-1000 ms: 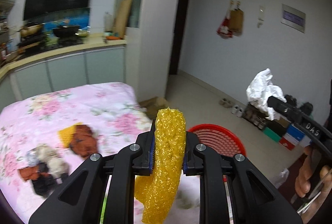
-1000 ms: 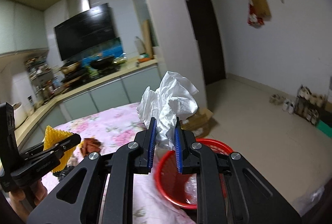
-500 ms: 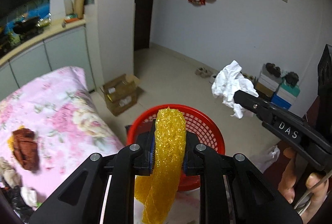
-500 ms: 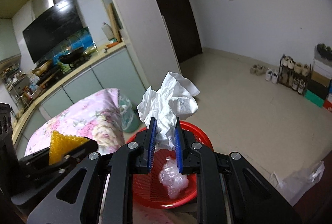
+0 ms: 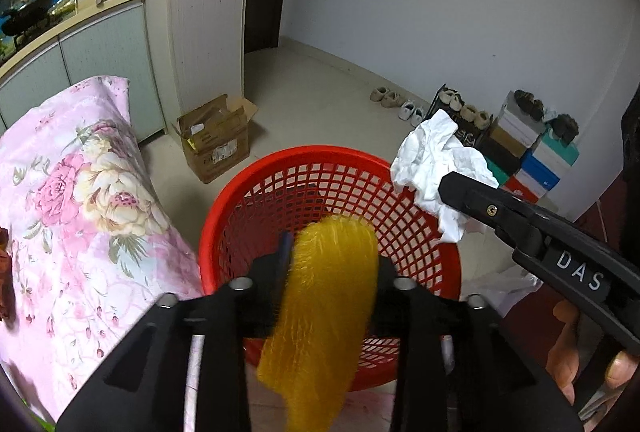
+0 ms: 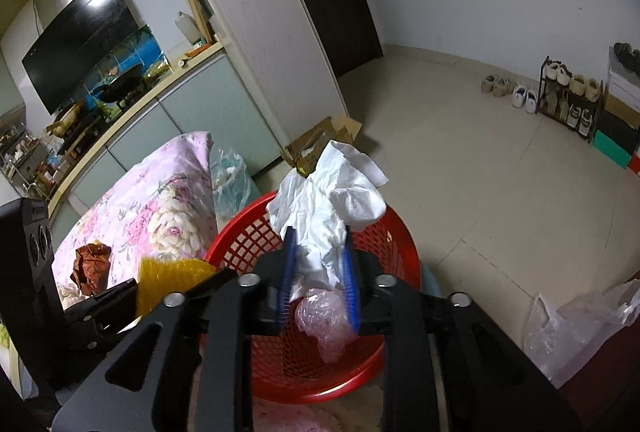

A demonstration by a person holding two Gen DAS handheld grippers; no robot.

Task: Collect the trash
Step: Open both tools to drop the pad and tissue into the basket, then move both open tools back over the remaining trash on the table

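Two grippers over red basket, both jaws opening: left gripper loosening on yellow foam net, long axis hanging down; right gripper loosening on white paper wad; basket directly below both, floral cloth left

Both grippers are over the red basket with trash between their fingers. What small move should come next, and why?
Probably finish opening both. The left gripper, jaws opening, has the yellow foam net above the red basket; the right gripper, also opening, has the crumpled white paper above it.
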